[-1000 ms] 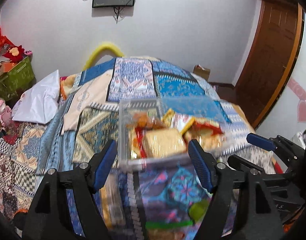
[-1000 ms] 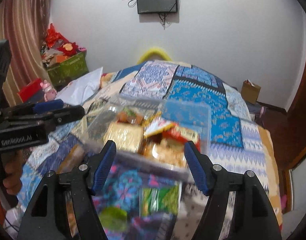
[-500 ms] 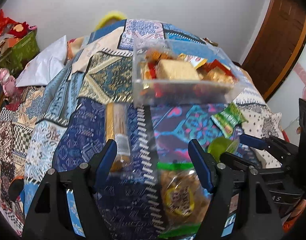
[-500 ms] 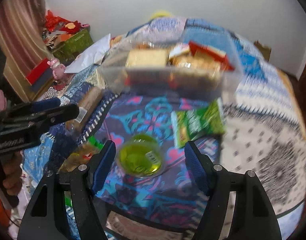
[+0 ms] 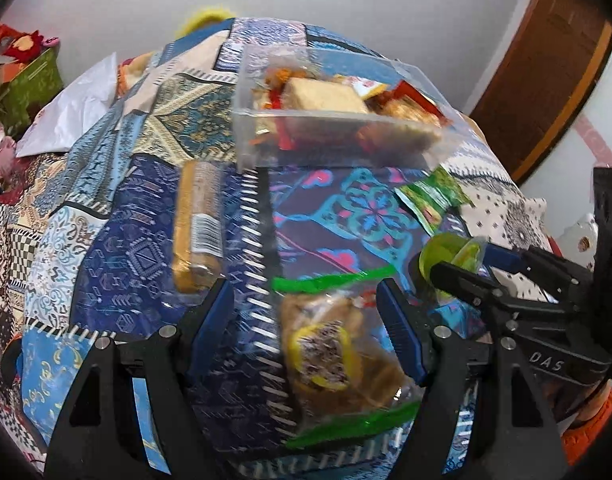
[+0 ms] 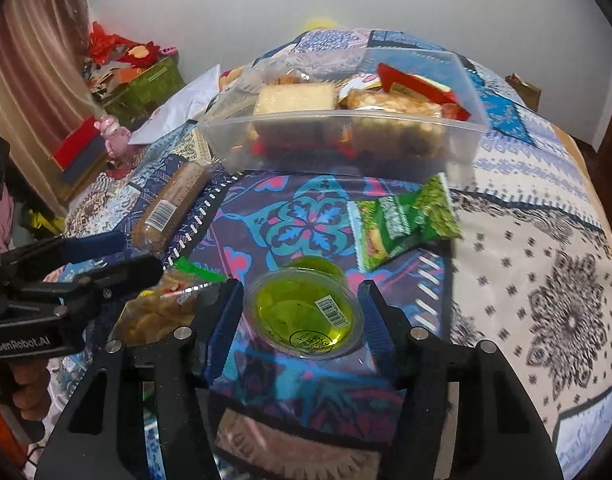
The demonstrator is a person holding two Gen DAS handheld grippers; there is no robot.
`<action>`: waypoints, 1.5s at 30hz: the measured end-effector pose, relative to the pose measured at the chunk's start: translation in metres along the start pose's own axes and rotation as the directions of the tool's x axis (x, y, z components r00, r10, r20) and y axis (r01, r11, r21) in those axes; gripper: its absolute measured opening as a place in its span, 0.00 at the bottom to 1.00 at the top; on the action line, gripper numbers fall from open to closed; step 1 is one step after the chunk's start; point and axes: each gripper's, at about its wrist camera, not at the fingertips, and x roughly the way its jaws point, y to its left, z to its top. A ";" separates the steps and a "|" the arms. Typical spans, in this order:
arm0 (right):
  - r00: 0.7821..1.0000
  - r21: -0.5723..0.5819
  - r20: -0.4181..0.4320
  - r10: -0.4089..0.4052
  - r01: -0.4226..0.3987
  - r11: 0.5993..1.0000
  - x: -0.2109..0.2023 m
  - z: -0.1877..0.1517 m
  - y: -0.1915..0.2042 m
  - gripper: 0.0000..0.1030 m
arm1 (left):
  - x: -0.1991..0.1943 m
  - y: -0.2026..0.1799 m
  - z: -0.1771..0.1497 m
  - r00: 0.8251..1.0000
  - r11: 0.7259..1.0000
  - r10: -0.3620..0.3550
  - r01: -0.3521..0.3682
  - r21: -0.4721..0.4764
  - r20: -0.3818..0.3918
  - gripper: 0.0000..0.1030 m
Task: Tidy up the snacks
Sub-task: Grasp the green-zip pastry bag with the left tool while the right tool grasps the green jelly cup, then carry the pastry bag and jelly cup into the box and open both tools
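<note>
A clear plastic bin [image 5: 337, 136] holding several snacks stands on the patterned bedspread; it also shows in the right wrist view [image 6: 345, 140]. My left gripper [image 5: 306, 324] is open, its jaws either side of a clear bag of brown snacks with green ends [image 5: 337, 356]. My right gripper [image 6: 300, 316] is open around a green jelly cup [image 6: 302, 312] lying on the bed. A biscuit roll [image 5: 198, 228] lies to the left, and a green packet [image 6: 405, 220] lies in front of the bin.
A white pillow [image 5: 78, 112] and a green basket of clutter [image 6: 146, 76] are at the far left. A brown door [image 5: 545, 64] is at the right. The bed's edge falls away to the right [image 6: 585, 280].
Both grippers have dropped lower and closer to the bed. The left now straddles the snack bag and the right straddles the jelly cup. The bin has receded upward in both views.
</note>
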 end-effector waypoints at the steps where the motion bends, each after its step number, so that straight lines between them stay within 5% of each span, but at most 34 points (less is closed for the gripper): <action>1: 1.000 0.002 0.004 -0.004 0.004 1.000 -0.001 0.000 -0.001 0.54 | 0.001 -0.002 -0.001 1.000 1.000 -0.003 0.003 0.004 -0.005 0.71; 10: 0.999 0.011 0.037 -0.029 0.028 1.000 -0.022 -0.003 -0.010 0.54 | 0.028 -0.009 -0.021 0.993 0.998 -0.062 0.060 -0.026 -0.100 0.71; 17: 0.998 0.025 0.057 -0.032 0.030 0.999 -0.028 -0.001 -0.015 0.54 | 0.020 -0.006 -0.020 0.997 0.998 -0.052 0.050 -0.033 -0.054 0.56; 23: 0.996 0.025 0.085 -0.036 0.034 0.999 -0.035 0.004 -0.016 0.54 | 0.010 -0.003 -0.012 0.999 0.998 -0.042 0.041 -0.038 -0.014 0.52; 45: 0.970 0.032 0.237 -0.056 0.050 0.998 -0.041 0.079 -0.030 0.54 | -0.020 -0.002 0.105 0.975 1.000 -0.008 0.011 -0.014 0.224 0.52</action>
